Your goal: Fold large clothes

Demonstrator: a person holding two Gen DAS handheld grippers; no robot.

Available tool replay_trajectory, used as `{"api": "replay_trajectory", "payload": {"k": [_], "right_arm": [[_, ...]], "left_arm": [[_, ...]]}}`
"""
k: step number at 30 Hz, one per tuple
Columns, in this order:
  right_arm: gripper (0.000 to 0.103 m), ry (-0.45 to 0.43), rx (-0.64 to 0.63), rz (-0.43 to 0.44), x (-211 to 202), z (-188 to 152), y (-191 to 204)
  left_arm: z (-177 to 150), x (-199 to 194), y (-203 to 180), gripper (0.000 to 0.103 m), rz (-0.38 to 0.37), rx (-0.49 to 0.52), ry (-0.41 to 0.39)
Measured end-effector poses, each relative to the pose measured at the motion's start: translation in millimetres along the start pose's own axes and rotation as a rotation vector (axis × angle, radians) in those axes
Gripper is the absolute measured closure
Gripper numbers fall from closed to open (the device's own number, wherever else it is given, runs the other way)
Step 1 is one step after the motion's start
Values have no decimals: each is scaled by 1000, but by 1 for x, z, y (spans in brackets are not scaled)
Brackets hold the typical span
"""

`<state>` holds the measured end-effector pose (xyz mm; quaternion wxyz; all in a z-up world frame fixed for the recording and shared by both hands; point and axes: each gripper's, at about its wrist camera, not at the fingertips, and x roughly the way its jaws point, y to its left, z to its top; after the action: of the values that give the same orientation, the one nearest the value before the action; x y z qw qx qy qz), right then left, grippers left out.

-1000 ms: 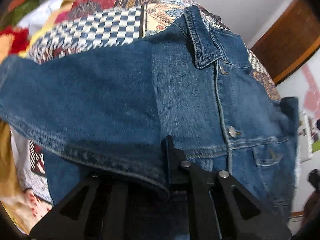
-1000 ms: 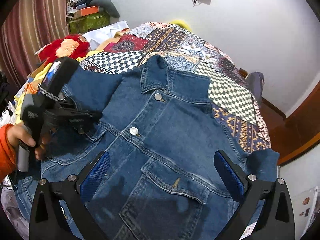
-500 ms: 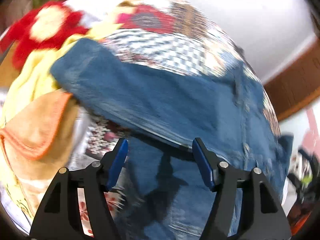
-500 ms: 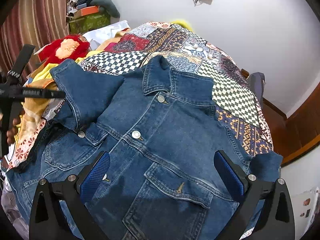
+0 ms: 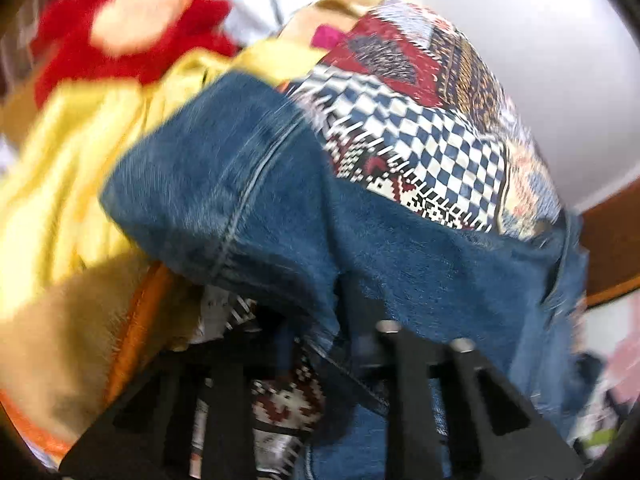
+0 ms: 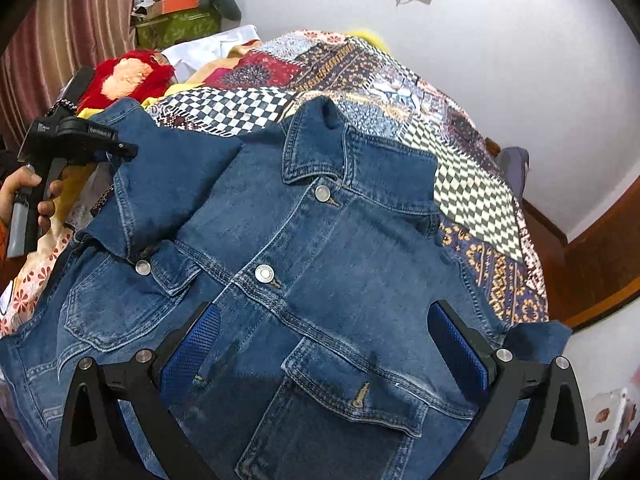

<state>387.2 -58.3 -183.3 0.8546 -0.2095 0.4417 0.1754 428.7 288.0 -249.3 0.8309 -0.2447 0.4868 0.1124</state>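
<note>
Folding the sleeve (image 6: pixel 160 176) across the chest is the step in hand, I judge. On the left, the left gripper (image 5: pixel 320 320) has just been closing, and its jaws now pinch the denim edge of this sleeve; the picture is blurred, but cloth lies between them. The jacket (image 6: pixel 320 280) lies front up on the quilt (image 6: pixel 460 184), collar (image 6: pixel 316 140) away from the grippers, buttons closed. To do it well, the left gripper should carry the cuff toward the button line, keeping the fold straight along the shoulder seam, and let go only when the sleeve lies flat. On the right, the right gripper (image 6: pixel 324 344) hovers over the chest pocket (image 6: pixel 352 396) with jaws wide apart, holding nothing; it could press the front down so that the jacket does not slide.
</note>
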Motion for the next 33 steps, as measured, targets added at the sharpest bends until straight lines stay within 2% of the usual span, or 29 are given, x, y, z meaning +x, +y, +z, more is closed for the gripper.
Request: {"api": "replay_trajectory", "payload": {"k": [3, 6, 11, 14, 17, 21, 22, 27, 28, 31, 33], "right_arm": [[0, 5, 25, 21, 4, 2, -4], [0, -10, 46, 23, -1, 2, -9], [0, -54, 87, 14, -19, -2, -27], [0, -80, 125, 5, -33, -9, -45], [0, -87, 174, 3, -42, -19, -69], [0, -80, 239, -31, -52, -34, -104], [0, -78, 257, -50, -54, -39, -115], [0, -56, 337, -98, -62, -62, -156], [0, -53, 356, -97, -63, -67, -163], [0, -40, 395, -77, -63, -75, -174], [0, -24, 414, -58, -60, -77, -177]], "left_arm": [[-1, -29, -28, 90, 47, 124, -94], [-3, -62, -58, 90, 35, 211, -183], [-10, -118, -124, 90, -81, 302, -290], [-19, -132, -172, 91, -172, 359, -294], [-35, -132, -215, 91, -233, 436, -265], [-70, -113, -271, 91, -285, 550, -176], [-83, -101, -286, 91, -295, 587, -130], [-131, -56, -317, 91, -286, 632, 27], [-142, -45, -318, 91, -292, 634, 78], [-164, -28, -325, 91, -264, 670, 156], [-173, -23, -327, 91, -238, 709, 179]]}}
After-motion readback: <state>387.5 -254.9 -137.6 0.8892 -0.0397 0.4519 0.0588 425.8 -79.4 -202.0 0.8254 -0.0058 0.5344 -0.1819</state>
